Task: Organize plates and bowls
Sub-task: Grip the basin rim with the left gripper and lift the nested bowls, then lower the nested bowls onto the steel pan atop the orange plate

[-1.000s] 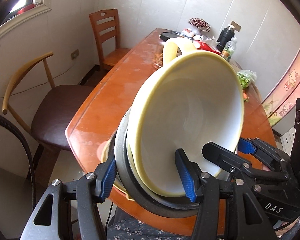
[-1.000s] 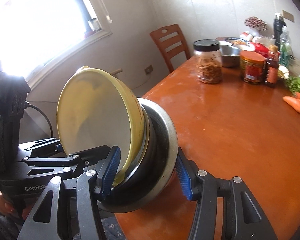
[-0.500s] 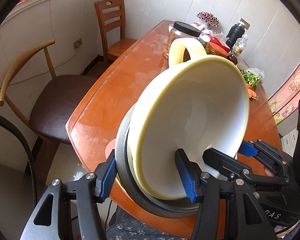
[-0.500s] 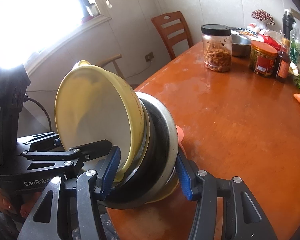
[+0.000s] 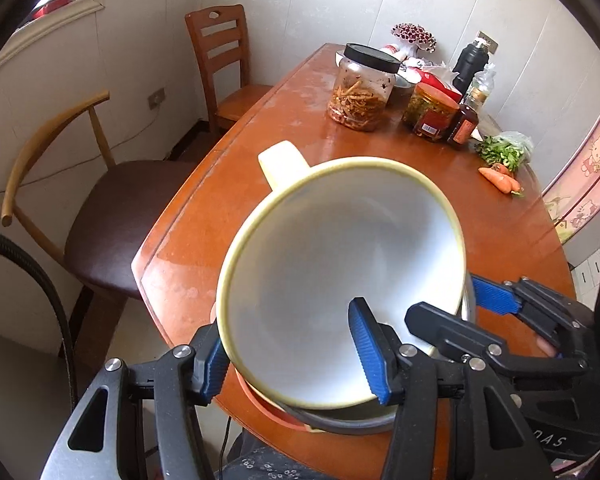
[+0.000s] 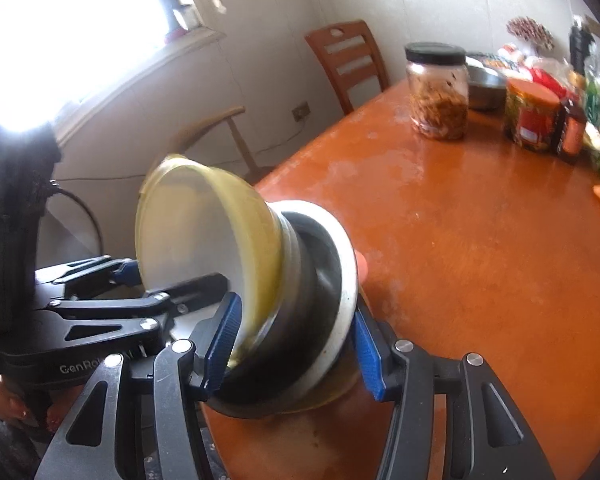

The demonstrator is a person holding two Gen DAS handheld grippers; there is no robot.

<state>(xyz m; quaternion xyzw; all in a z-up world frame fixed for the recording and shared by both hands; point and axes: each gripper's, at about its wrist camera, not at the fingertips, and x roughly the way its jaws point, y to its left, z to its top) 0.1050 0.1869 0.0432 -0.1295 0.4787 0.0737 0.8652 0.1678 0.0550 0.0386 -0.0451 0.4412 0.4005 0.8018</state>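
A stack of nested dishes is held tilted over the near end of the wooden table (image 5: 440, 184). On top is a yellow bowl (image 5: 340, 272) with a white inside and a handle; it also shows in the right wrist view (image 6: 204, 232). Under it sit a steel bowl (image 6: 320, 292) and an orange plate (image 5: 268, 404). My left gripper (image 5: 296, 356) is shut on the stack's near rim, one finger inside the yellow bowl. My right gripper (image 6: 296, 344) is shut on the stack's rim from the other side and appears in the left wrist view (image 5: 496, 300).
At the table's far end stand a black-lidded jar (image 5: 360, 88), a red-labelled jar (image 5: 434, 114), bottles (image 5: 466, 124), a steel bowl (image 6: 486, 84), greens and carrots (image 5: 500, 176). A brown-seated chair (image 5: 112, 216) and a wooden chair (image 5: 224, 64) stand at the left.
The stack has tipped from nearly on edge toward level and come down toward the table's near end. Both grippers stayed shut on it.
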